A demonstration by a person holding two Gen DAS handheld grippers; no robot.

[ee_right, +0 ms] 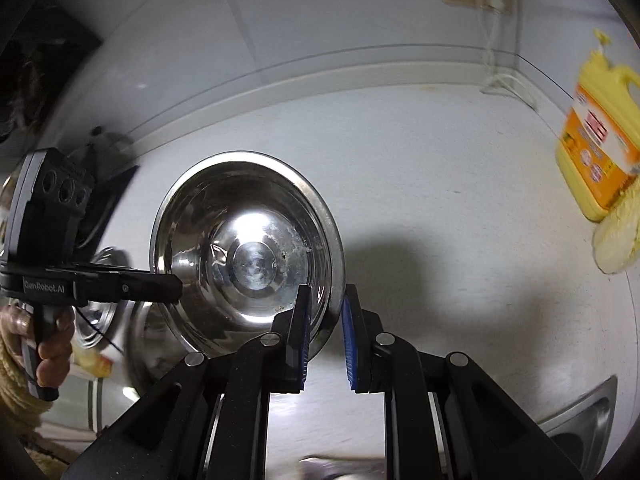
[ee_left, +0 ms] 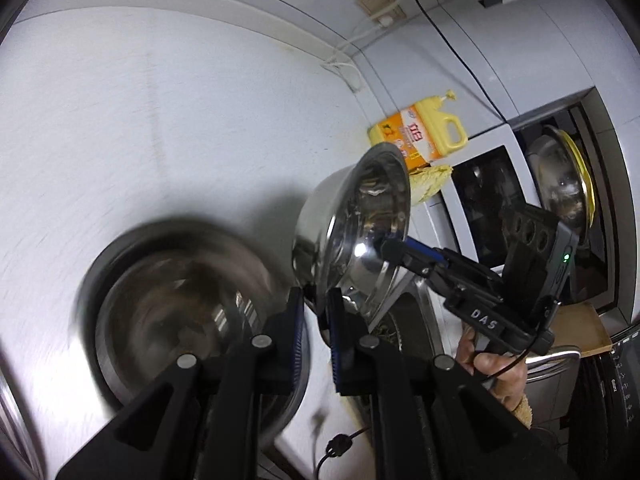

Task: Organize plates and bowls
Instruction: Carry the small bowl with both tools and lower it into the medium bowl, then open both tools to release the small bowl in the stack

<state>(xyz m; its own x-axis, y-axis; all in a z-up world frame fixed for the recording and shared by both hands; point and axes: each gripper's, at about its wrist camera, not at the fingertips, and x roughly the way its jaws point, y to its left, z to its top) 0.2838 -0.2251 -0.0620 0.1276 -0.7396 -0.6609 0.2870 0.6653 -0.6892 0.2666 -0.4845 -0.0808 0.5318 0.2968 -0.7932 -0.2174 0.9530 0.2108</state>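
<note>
Two steel bowls and two sets of tongs, listed left to right across the left wrist view, then the right.

Item 1: large steel bowl [ee_left: 192,312], blurred, resting mouth-up on the white desk [ee_left: 140,120] at lower left.

Item 2: left tongs [ee_left: 316,332], blue-padded, set at a narrow gap. The lower rim of the smaller bowl sits between the pads; whether they press on it cannot be told from either view.

Item 3: smaller steel bowl [ee_left: 356,224], raised off the desk and tipped on edge, mouth facing right, just above and right of the large bowl.

Item 4: right tongs [ee_left: 390,250], reaching in from the right, tips over the rim of the tipped bowl. A bare hand [ee_left: 492,364] holds the grip below.

Item 5: yellow detergent jug [ee_left: 424,132] with orange label, upright at the back of the desk, a pale yellow cloth [ee_left: 430,182] against its base.

Right wrist view:

Item 6: left tongs [ee_right: 176,280], coming in from the left edge, tip at the left rim of the same bowl [ee_right: 248,256].

Item 7: right tongs [ee_right: 326,320], closed on the bowl's right rim, one pad inside, one outside.

Item 8: detergent jug [ee_right: 600,144] and cloth [ee_right: 618,236], far right, well apart from the bowl.
</note>
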